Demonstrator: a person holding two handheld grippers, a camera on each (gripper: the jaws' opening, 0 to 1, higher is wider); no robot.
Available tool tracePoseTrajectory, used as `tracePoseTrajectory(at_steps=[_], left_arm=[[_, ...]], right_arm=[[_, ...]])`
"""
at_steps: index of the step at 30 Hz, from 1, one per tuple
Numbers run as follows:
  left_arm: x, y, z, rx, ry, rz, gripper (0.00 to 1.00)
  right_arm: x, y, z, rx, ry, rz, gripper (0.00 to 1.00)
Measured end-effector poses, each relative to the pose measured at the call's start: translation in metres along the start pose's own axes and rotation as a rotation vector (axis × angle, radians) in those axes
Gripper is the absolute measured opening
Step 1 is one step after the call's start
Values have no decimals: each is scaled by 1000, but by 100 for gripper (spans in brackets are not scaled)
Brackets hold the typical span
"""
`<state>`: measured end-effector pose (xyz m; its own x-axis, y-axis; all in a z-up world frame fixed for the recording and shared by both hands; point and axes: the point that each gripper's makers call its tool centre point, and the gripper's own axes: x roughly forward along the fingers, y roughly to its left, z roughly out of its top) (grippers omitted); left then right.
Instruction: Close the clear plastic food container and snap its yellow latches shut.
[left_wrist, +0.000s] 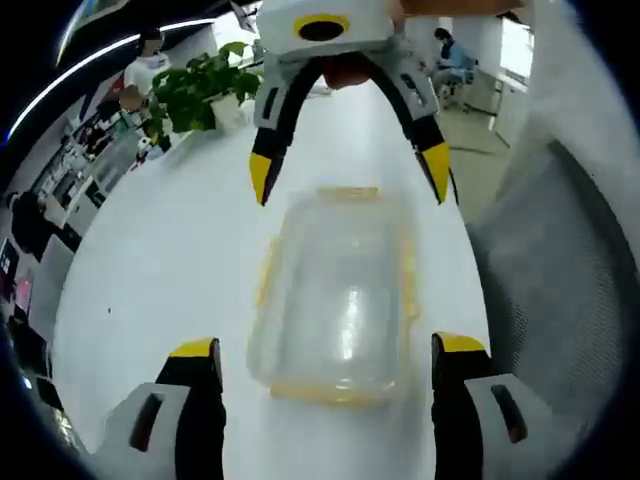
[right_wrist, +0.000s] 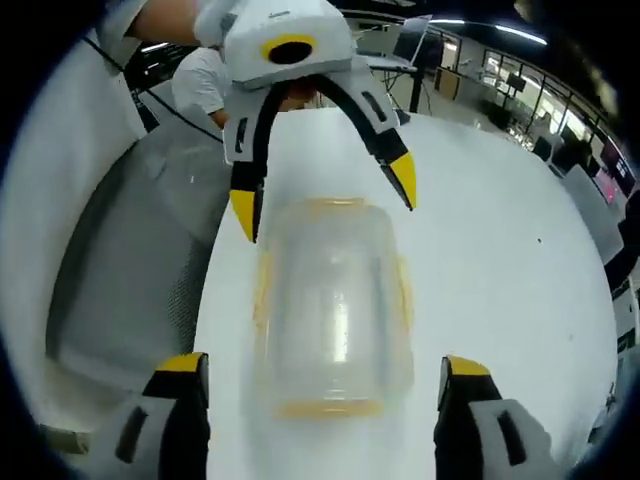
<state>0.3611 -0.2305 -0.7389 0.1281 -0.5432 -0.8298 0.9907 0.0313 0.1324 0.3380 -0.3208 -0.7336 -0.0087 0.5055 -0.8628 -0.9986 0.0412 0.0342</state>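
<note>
Two sets of tongs, left tongs and right tongs, face each other across the clear plastic food container on the white table, jaws spread wide and holding nothing. Container sits between both pairs, lid apparently on, yellow latches maybe still unsnapped. Next move, I'd guess: press a side latch down.
</note>
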Motion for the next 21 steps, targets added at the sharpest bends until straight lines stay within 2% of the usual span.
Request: tracePoseTrajectory(at_steps=[3,8,9,10,11,12,15,21], left_arm=[[7,-4,-5,27,17,-12,87],[17,-3,-8,11,22,-11,78],[17,-2,-9,21,24,1,76],[17,-2,-8,19,19,2,76],[16,-3,-9,29,23,-2,76],[15,-1,-11,18,26,8,76],[10,0,-19,18,22,7,76],[1,8,-35,17,27,11,75]], right_arm=[[6,-8,-3,-11,9,-71,94],[18,-12,-1,11,-8,-97,86],[20,-10,-3,12,-1,-90,81],[22,-5,-5,-11,18,-62,73],[20,-14,-3,-53,15,-94,73],[20,-15,-2,-12,6,-97,73],[24,-15,6,-19,-18,-98,72],[35,-21,25,-30,-7,-97,72]])
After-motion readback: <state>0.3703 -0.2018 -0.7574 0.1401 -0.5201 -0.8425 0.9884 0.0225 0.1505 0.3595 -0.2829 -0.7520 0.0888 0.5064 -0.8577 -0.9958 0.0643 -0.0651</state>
